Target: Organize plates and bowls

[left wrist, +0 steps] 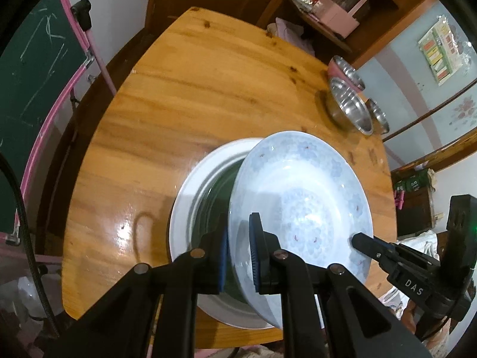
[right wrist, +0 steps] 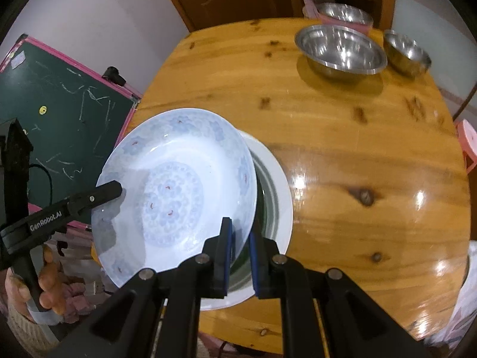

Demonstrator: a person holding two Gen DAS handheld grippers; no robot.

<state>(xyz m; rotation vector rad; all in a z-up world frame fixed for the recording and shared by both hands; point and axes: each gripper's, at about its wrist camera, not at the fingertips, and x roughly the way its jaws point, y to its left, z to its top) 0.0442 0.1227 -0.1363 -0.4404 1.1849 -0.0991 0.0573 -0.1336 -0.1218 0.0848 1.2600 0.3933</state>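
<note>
The blue plate (left wrist: pixel 301 197) is held in the air by its rim on two opposite sides, and it hangs tilted over the white plate (left wrist: pixel 190 208) that lies flat on the surface (left wrist: pixel 184 95). The left gripper (left wrist: pixel 238 253) is closed on the rim at one side and the right gripper (right wrist: pixel 240 256) is closed on the rim at the other side, so the plate spans between the two hands. The important relation is the offset: the blue plate covers only a part of the white plate, and the white rim and dark centre show past its edge, toward the left hand's side. I judge that both hands must bring it level and centre it above the white plate before they lower it. The steel bowls (right wrist: pixel 342 50) stand well apart at the far edge of the surface.
</note>
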